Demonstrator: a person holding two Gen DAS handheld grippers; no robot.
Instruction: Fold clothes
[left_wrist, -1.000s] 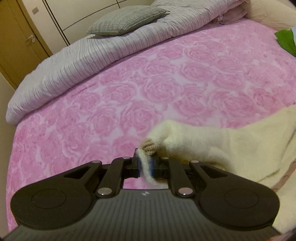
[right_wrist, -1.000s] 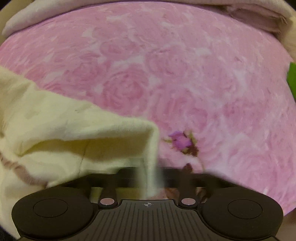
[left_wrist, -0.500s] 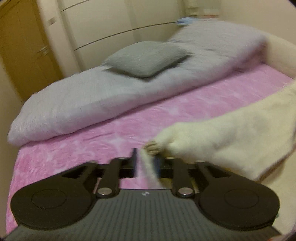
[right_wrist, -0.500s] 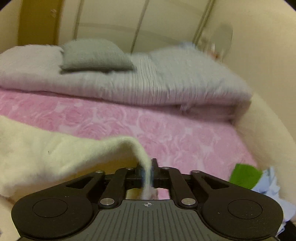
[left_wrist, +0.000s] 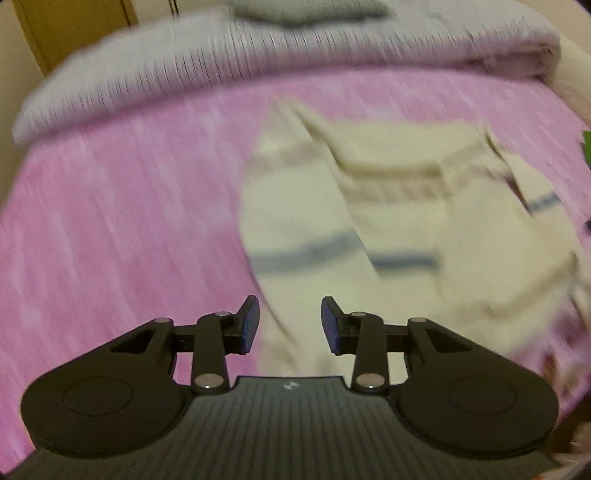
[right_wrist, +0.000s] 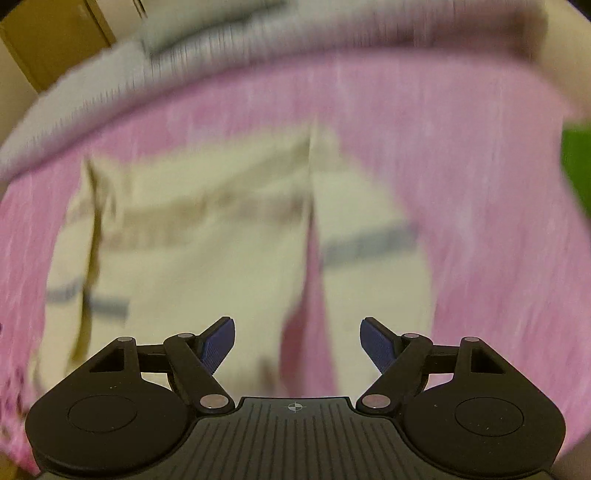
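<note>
A cream sweater (left_wrist: 388, 206) with brown and blue stripes lies folded over on the pink rose bedspread (left_wrist: 122, 229). It also shows in the right wrist view (right_wrist: 207, 251), with a strip of pink between two cream parts. My left gripper (left_wrist: 290, 325) is open and empty above the sweater's near left edge. My right gripper (right_wrist: 297, 345) is open wide and empty above the sweater's near edge. Both views are blurred by motion.
A rolled grey quilt (left_wrist: 258, 62) with a grey pillow (left_wrist: 306, 9) lies along the far side of the bed. A green garment (right_wrist: 576, 162) lies at the right edge. A wooden door (left_wrist: 74, 26) stands at the far left.
Both grippers were shut on the sweater's sleeve ends and lifted them. Now both are open and the sweater lies on the bed. Both cameras have tipped down toward it.
</note>
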